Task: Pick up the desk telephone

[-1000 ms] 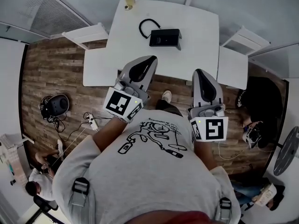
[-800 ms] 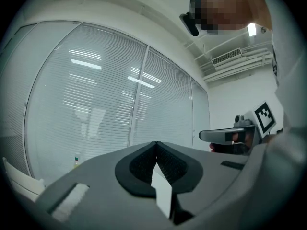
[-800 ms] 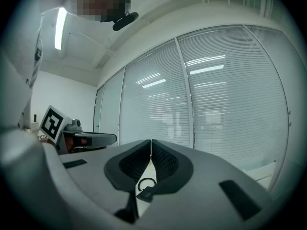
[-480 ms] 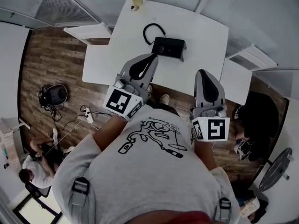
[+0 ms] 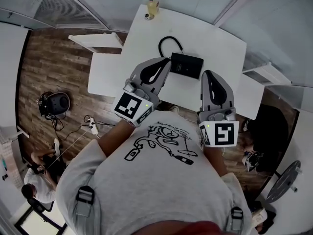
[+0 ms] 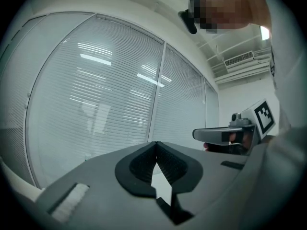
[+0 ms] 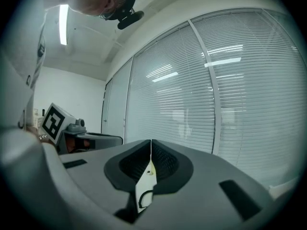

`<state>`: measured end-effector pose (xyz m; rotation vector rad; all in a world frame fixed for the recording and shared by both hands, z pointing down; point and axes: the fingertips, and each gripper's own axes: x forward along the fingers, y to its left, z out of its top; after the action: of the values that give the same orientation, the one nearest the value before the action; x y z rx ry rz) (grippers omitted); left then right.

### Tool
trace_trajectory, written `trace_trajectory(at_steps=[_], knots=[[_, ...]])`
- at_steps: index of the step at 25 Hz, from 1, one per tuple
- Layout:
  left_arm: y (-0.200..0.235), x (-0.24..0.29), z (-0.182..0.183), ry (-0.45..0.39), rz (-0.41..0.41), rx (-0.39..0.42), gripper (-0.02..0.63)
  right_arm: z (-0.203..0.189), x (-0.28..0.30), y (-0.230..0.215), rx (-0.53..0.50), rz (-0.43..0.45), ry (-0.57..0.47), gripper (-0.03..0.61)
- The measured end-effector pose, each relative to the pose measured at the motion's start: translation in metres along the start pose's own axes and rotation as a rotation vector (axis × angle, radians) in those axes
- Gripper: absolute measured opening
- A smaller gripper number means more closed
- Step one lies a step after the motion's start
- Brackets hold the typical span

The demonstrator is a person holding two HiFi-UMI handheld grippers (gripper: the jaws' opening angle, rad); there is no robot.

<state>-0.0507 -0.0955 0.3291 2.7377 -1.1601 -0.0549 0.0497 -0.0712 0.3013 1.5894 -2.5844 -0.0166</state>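
Approaching desk telephone (image 5: 186,65), flat mid-table (image 5: 220,38) w/ cord (image 5: 166,39) looped off its far-left corner. Holding left gripper (image 5: 164,62) & right gripper (image 5: 209,74) level, tips near phone's near corners, jaws of both pressed fully together, nothing in them. Prob. best to open both first, drop to tabletop lvl, bracket phone body from both sides, squeeze evenly, lift straight, avoid snagging cord.
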Motion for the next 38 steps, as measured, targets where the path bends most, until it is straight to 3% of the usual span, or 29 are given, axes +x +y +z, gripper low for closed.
trace_trajectory(at_steps=[9,23,29,30,32,35,38], knots=[[0.044,0.01,0.002,0.022,-0.05,0.003,0.002,0.01,0.041,0.008,-0.023,-0.046,0.002,0.006],[0.024,0.056,-0.005,0.054,-0.085,0.008,0.003,-0.003,0.036,-0.044,0.008,-0.053,0.044,0.008],[0.031,0.066,-0.043,0.126,-0.077,-0.032,0.01,-0.036,0.033,-0.06,0.081,-0.045,0.102,0.009],[0.032,0.067,-0.051,0.146,-0.081,-0.053,0.023,-0.043,0.033,-0.063,0.098,-0.044,0.116,0.009],[0.035,0.069,-0.071,0.192,-0.089,-0.093,0.124,-0.057,0.032,-0.067,0.128,-0.042,0.144,0.011],[0.042,0.073,-0.103,0.252,-0.084,-0.121,0.133,-0.082,0.036,-0.074,0.172,-0.04,0.191,0.075],[0.05,0.076,-0.136,0.305,-0.08,-0.169,0.137,-0.108,0.038,-0.078,0.196,-0.042,0.235,0.08]])
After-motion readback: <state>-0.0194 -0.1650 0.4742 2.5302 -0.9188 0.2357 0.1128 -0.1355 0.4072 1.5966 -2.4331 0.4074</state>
